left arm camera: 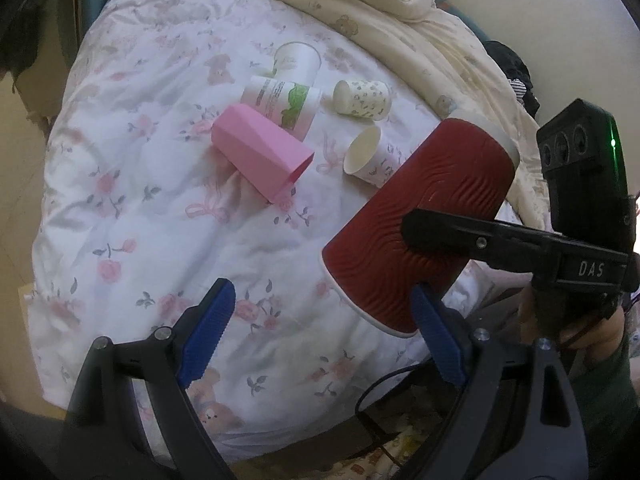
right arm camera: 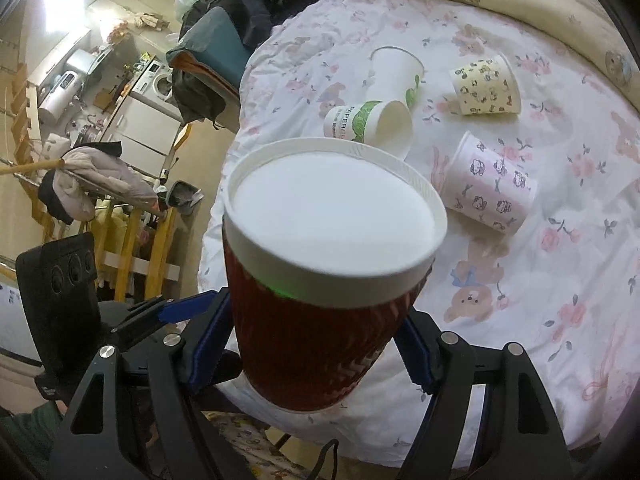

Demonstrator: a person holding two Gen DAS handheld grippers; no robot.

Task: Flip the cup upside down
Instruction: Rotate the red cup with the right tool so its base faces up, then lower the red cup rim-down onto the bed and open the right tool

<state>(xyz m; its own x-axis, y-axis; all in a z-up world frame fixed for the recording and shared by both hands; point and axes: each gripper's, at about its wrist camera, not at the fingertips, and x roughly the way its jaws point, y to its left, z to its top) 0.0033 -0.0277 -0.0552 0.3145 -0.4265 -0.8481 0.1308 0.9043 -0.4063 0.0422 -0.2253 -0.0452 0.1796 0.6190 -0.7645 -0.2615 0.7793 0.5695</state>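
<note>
We are seeing the right gripper (right arm camera: 316, 344) clamping the red ripple cup (right arm camera: 304, 340) by its sleeve, blue pads pressing both sides, white lid (right arm camera: 336, 216) facing the camera. The cup is hanging tilted in the air above the floral bedsheet (left arm camera: 160, 240), touching nothing else. The left gripper (left arm camera: 324, 336) is sitting wide apart, gripping nothing, its right pad just beside the cup. We are noting a pink cup (left arm camera: 260, 152) and four paper cups lying on their sides further back.
</note>
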